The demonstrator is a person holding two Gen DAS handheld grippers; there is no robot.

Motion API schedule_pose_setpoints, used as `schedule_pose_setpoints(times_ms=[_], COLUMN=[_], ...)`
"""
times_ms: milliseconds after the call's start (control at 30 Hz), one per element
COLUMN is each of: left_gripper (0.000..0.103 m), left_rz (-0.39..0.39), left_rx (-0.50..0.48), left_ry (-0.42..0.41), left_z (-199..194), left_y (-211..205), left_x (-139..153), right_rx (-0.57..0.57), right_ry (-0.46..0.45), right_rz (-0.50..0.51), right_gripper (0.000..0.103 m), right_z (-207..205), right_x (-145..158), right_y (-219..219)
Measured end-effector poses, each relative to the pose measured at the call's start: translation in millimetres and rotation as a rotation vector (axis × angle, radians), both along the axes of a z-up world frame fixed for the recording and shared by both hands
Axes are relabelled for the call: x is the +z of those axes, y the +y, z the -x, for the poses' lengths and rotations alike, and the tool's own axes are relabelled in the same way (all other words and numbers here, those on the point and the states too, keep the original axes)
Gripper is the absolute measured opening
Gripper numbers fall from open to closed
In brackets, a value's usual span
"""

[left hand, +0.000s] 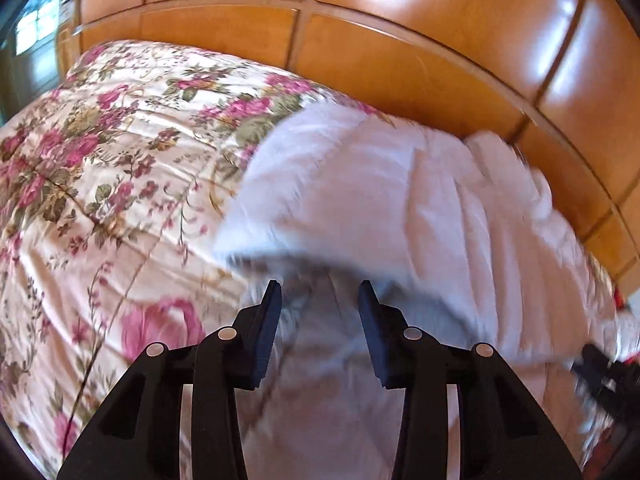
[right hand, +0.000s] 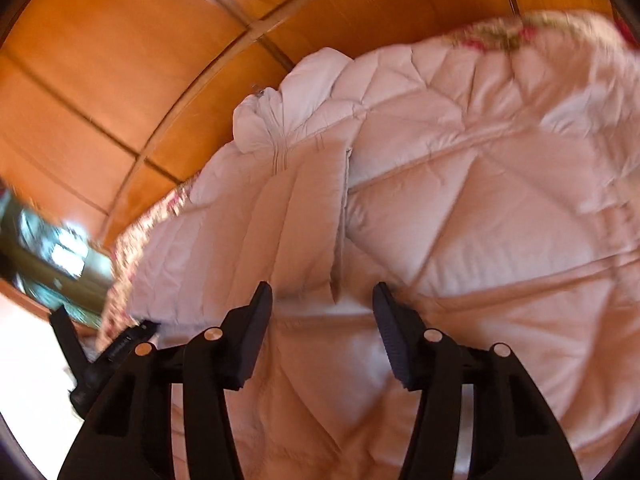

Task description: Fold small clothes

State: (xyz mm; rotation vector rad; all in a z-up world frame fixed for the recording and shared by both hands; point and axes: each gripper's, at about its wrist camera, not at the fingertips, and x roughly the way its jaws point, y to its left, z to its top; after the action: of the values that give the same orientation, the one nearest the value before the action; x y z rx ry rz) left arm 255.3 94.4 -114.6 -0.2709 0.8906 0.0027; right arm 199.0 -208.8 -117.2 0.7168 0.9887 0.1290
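Left wrist view: the white garment (left hand: 384, 208) is seen heaped on the floral bed (left hand: 100, 168) just ahead of the spread left gripper (left hand: 319, 292), while the right gripper (right hand: 322, 294) is held spread above it.

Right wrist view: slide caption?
Open right tongs poised over a pale quilted jacket on the floral bedspread, wooden wardrobe behind.

The pale pink quilted padded garment (right hand: 460, 208) in the centre of the right wrist frame looks like soft matt cloth with stitched seams. At the left of the left wrist frame the floral bedspread (left hand: 100, 168) is smooth cloth with a slight satin shine. The orange-brown wooden wardrobe panels (left hand: 400, 12) at the top are glossy and lacquered. The left gripper (left hand: 319, 292) and the right gripper (right hand: 322, 294) are of matt black plastic with ribbed pads.
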Motion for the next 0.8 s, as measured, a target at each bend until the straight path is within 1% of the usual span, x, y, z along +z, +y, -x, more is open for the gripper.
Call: schedule_pose_setpoints(times_ms=[33,67,100,133,167,233,333,400,433,533,600,667,733,800], left_gripper=[0.039,0.039,0.039,0.039,0.039,0.039,0.039,0.039,0.039,0.039,0.039,0.039,0.039,0.039], left_rz=[-0.002,-0.002,0.016,0.037,0.052,0.092,0.075,0.074,0.079,0.128,0.175,0.217,0.235,0.239], left_rx=[0.014,0.021,0.023,0.018,0.015,0.023,0.034,0.031,0.035,0.04,0.048,0.049,0.053,0.056], left_ry=[-0.01,-0.016,-0.033,-0.05,-0.058,-0.062,-0.063,-0.058,-0.06,-0.055,-0.056,-0.065,-0.077,-0.089], left_z=[-4,-6,-6,-6,-5,-5,-8,-11,-11,-14,-15,-12,-7,2], left_y=[3,5,8,11,13,20,19,19,19,25,30,35,37,37], left_x=[-2,-4,-10,-15,-20,-25,-22,-23,-23,-29,-34,-36,-36,-33], right_rx=[-0.003,-0.003,-0.001,0.007,0.02,0.035,-0.01,-0.039,-0.054,-0.066,-0.077,-0.081,-0.092,-0.093], right_ry=[-0.001,0.001,0.003,0.012,0.018,-0.013,-0.113,-0.146,-0.147,-0.119,-0.091,-0.066,-0.074,-0.102], right_rz=[-0.014,-0.018,-0.018,-0.014,-0.008,0.022,0.152,0.199,0.217,0.222,0.254,0.269,0.241,0.231], right_gripper=[0.051,0.041,0.033,0.018,0.006,0.006,0.005,0.005,0.005,0.005,0.005,0.005,0.005,0.005], right_z=[-3,-7,-10,-15,-19,-27,-32,-37,-39,-44,-46,-47,-46,-42], right_x=[-1,-1,-2,-2,-1,7,34,43,43,30,18,1,-14,-17], right_y=[0,2,3,4,7,7,-2,-10,-14,-25,-27,-31,-36,-38])
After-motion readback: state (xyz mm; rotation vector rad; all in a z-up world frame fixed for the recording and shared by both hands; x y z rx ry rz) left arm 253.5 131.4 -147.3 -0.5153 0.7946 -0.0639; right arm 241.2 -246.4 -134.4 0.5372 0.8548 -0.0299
